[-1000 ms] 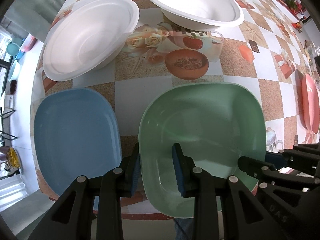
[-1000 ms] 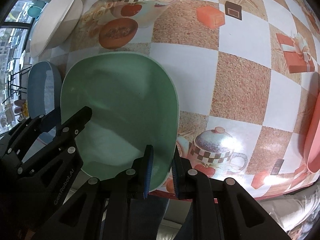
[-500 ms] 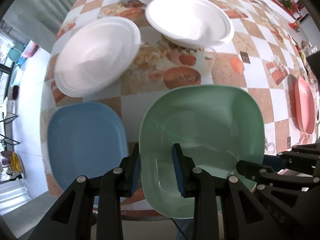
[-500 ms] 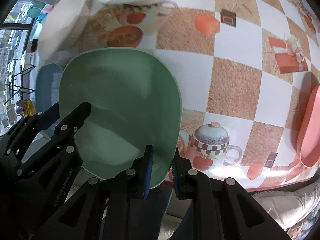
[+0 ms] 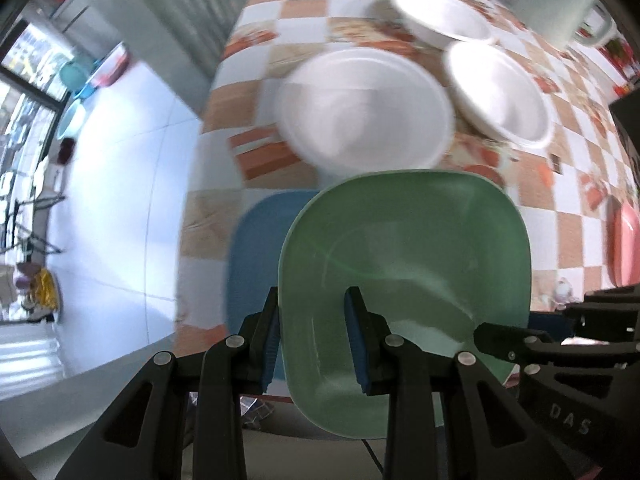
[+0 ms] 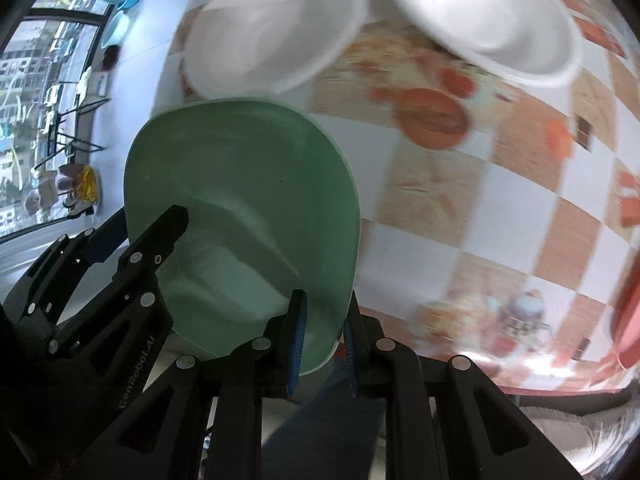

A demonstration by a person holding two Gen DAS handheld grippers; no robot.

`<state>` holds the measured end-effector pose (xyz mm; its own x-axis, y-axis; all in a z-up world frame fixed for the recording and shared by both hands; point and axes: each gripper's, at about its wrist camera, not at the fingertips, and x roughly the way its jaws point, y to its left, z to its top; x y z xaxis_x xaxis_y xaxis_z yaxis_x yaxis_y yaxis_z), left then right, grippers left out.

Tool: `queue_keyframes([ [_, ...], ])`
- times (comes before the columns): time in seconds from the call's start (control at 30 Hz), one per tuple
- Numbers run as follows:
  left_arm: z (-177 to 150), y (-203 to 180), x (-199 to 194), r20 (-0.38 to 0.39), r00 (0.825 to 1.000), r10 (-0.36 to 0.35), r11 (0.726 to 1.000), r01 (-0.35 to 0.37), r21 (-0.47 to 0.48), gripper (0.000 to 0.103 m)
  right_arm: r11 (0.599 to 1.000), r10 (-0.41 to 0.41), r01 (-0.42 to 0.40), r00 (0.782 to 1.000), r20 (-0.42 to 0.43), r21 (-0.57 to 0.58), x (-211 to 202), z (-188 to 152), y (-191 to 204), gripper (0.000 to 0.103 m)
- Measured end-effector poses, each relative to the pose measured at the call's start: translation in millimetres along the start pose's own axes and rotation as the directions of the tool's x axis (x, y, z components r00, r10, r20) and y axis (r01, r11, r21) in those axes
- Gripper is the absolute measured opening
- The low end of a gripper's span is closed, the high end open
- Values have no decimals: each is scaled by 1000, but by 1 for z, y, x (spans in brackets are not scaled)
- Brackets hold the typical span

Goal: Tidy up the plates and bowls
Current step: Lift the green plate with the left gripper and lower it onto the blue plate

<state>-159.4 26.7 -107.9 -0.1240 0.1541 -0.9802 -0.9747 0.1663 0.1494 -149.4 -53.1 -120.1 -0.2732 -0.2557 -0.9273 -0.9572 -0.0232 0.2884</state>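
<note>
Both grippers hold a green square plate (image 5: 404, 264) above the checked table; it also shows in the right wrist view (image 6: 240, 208). My left gripper (image 5: 312, 340) is shut on its near left rim. My right gripper (image 6: 322, 344) is shut on its near right rim. The plate partly covers a blue square plate (image 5: 256, 248) lying on the table below. Three white round bowls (image 5: 364, 108) (image 5: 500, 92) (image 5: 440, 20) sit farther back. Two of them (image 6: 276, 28) (image 6: 484, 24) show blurred in the right wrist view.
A pink plate (image 5: 622, 244) lies at the table's right edge, also seen in the right wrist view (image 6: 628, 320). A pale green jug (image 5: 560, 0) stands at the far back right. The table's left edge (image 5: 212, 128) drops to a white tiled floor.
Both grippers have lifted the green plate off the table and carried it left, so it now overlaps the blue plate. The view has risen and is blurred by motion.
</note>
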Motion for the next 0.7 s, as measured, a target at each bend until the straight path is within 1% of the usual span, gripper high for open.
queue_keyframes([
  [0.07,0,13,3,-4,1000,20,1000,-20,-17,33,1000,13,-13,1000,-9,-4,7,2,7,20],
  [0.2,1,29,10,-14,998,54,998,-54,-20,33,1000,25,-25,999,-26,-3,20,4,15,20],
  [0.43,2,38,25,-28,999,47,999,-47,-4,33,999,32,-31,998,-44,27,42,10,14,20],
  [0.5,1,38,26,-17,999,45,999,-45,-7,39,999,49,-48,998,-42,24,44,11,14,20],
  [0.53,1,39,25,-11,999,37,999,-37,-12,46,998,56,-55,998,-39,16,43,10,11,20],
  [0.57,1,39,24,-3,999,37,999,-37,-17,56,999,53,-53,998,-38,4,40,8,6,21],
  [0.6,1,39,22,7,999,47,999,-47,-20,62,999,38,-38,999,-37,-9,38,8,4,27],
  [0.63,0,39,19,24,997,67,998,-67,-23,70,999,26,-27,999,-31,-18,33,4,-2,31],
  [0.67,-1,39,18,35,996,78,997,-77,-26,74,1000,16,-16,1000,-20,-23,30,2,-5,44],
  [0.7,-2,41,14,50,996,80,996,-78,-40,75,1000,9,-9,1000,-7,-27,25,-1,-12,59],
])
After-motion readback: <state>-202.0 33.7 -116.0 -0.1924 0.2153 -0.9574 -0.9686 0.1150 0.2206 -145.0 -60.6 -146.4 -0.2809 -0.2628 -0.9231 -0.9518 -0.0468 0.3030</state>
